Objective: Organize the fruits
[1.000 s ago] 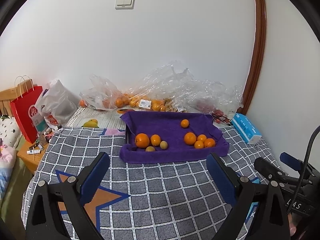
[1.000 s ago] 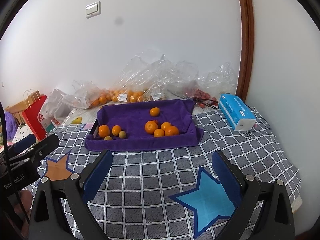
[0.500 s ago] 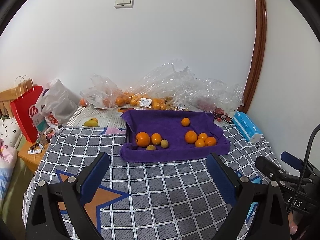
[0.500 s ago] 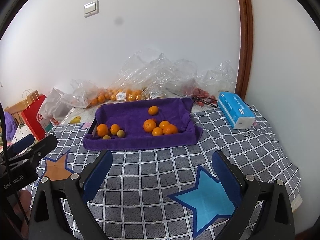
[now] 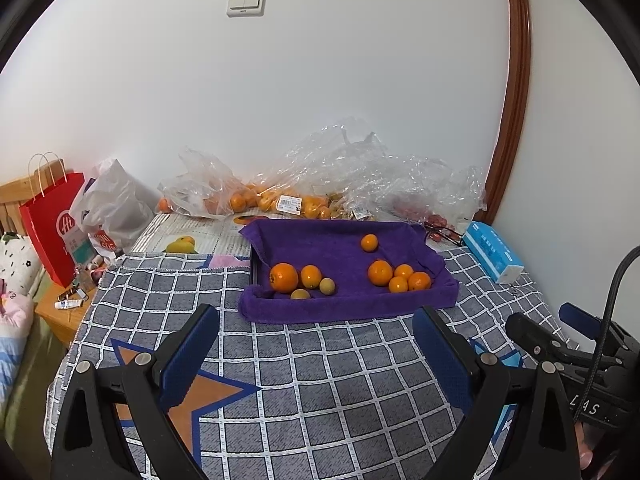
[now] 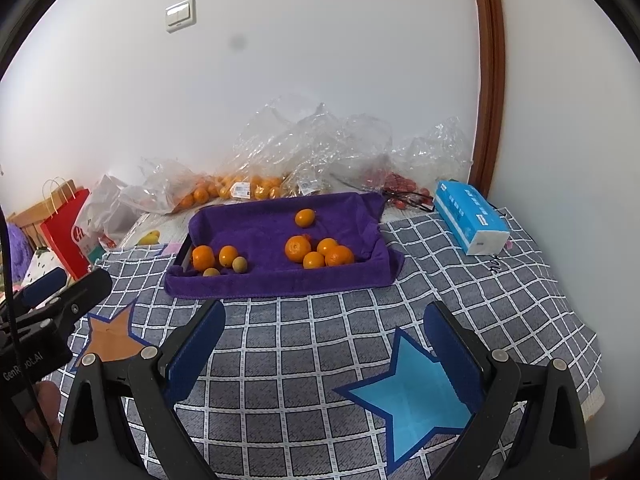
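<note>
A tray lined with a purple towel [image 5: 320, 248] [image 6: 256, 228] sits on the checked blanket. On its left lie two oranges [image 5: 284, 277] [image 6: 203, 257] and two small brownish fruits [image 5: 327, 285] [image 6: 239, 263]. On its right a cluster of oranges [image 5: 380, 272] [image 6: 298, 248] lies below a single orange [image 5: 369, 242] [image 6: 305, 217]. My left gripper [image 5: 316, 334] hangs open and empty above the blanket, short of the tray's near edge. My right gripper [image 6: 325, 330] is open and empty too, likewise in front of the tray.
Clear plastic bags with more oranges [image 5: 256, 200] [image 6: 236, 188] are heaped against the wall behind the tray. A blue tissue pack [image 5: 494, 256] [image 6: 468, 216] lies at the right. A red paper bag [image 5: 50, 220] and a white bag [image 5: 114, 208] stand at the left edge.
Both views have drifted slightly; the tray sits a touch farther and higher in frame. Both grippers stay open, and no fruit has moved.
</note>
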Available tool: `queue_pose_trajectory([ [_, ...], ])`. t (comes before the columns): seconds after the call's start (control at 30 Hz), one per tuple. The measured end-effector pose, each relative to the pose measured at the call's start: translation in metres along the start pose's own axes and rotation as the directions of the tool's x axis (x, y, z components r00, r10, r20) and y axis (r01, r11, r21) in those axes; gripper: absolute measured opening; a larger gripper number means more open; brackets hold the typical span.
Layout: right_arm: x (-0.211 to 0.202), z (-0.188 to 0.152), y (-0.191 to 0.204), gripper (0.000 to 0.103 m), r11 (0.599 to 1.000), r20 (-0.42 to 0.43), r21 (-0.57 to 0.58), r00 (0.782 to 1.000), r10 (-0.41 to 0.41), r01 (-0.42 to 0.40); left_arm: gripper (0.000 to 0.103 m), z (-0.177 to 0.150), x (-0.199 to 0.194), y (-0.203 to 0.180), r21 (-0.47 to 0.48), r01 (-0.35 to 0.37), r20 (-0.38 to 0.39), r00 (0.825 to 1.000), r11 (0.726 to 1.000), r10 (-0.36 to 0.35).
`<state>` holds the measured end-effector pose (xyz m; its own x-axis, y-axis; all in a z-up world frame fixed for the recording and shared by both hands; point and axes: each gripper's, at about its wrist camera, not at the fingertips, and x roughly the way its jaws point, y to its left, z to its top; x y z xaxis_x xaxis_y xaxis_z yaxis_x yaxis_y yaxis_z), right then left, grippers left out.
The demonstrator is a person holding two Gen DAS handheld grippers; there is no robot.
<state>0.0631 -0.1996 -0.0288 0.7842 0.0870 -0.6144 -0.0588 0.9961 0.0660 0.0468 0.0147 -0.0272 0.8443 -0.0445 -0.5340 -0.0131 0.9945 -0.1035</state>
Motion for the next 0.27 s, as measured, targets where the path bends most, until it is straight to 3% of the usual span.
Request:
queue_pose_trajectory([
  [0.27,-0.0014,-0.0005,0.0006,0.099,1.000,0.003,-0.007,1.000,-0.012,0.012,0.098,-0.0002,-0.0008,0.0005,0.004,-0.004,0.005,1.000,1.000,0.004],
])
